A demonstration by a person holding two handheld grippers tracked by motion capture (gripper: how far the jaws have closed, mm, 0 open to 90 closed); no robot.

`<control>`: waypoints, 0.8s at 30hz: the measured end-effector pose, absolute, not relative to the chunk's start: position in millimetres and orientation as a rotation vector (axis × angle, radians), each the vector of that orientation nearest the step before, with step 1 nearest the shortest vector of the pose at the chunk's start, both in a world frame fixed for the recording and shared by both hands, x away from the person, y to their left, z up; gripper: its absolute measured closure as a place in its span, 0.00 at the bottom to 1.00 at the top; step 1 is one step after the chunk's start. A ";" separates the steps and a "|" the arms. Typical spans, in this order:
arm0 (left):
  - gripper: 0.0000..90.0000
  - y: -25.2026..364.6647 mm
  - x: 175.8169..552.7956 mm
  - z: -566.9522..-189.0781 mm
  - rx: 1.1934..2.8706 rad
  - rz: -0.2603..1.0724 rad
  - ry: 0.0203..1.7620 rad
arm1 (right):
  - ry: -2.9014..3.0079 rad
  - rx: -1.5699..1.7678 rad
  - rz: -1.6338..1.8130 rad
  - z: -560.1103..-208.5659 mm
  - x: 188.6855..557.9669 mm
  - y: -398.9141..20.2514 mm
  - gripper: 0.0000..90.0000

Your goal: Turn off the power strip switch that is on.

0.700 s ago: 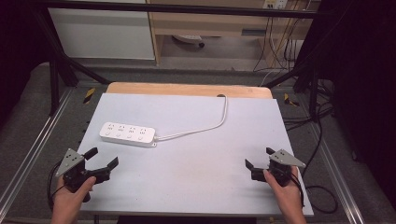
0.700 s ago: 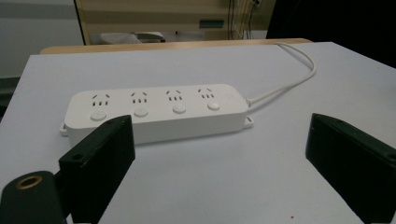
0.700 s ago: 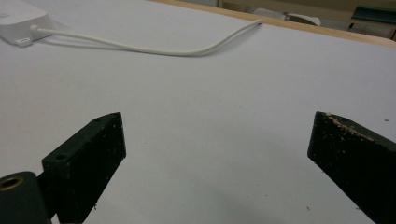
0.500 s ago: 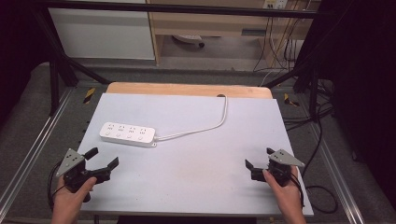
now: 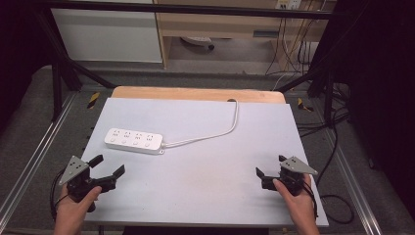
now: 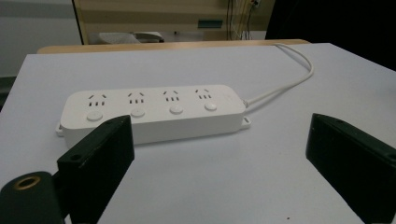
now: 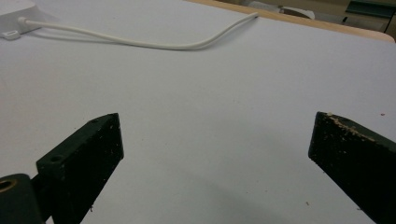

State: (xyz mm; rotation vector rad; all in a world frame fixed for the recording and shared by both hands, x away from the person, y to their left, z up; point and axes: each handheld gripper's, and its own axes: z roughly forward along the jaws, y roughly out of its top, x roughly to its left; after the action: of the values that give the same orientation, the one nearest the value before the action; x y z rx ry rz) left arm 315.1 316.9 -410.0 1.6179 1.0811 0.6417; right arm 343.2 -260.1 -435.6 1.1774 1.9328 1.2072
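Two grippers, one white power strip, one grey worktop. Power strip: lies flat in the left half of the worktop, near the left edge, long side roughly along the front edge; four socket groups with round buttons face up. White cable leaves the strip's right end and curves to the rear edge, right of centre. Open room: the whole right half and the broad front band of the worktop are bare, as the right gripper view shows.

Left gripper: held at the front-left corner, jaws spread wide, nothing between them, aimed at the strip, which lies just beyond the tips in the left gripper view. Right gripper: held at the front-right corner, well apart from the strip, jaws likewise wide and empty over bare surface. Hands enter from the front edge.

Surface: matte grey sheet on a wooden table, wood exposed along the rear edge. Room: dark carpet, metal frame rails, cabinets behind.
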 end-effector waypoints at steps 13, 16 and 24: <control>0.08 311.6 315.7 -402.2 1.598 0.642 1.080 | 1.942 1.197 1.244 -433.2 339.7 -256.4 0.02; 0.08 309.8 322.6 -392.6 1.590 0.633 1.092 | 1.947 1.194 1.239 -433.3 339.8 -255.9 0.03; 0.08 306.5 344.6 -376.4 1.603 0.657 1.112 | 1.954 1.204 1.248 -433.4 340.7 -258.8 0.03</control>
State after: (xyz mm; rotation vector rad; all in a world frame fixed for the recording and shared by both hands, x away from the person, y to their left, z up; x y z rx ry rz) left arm 344.6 306.5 -376.4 1.6029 1.1122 0.6568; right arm 340.7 -258.8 -433.4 1.2037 1.9541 1.2479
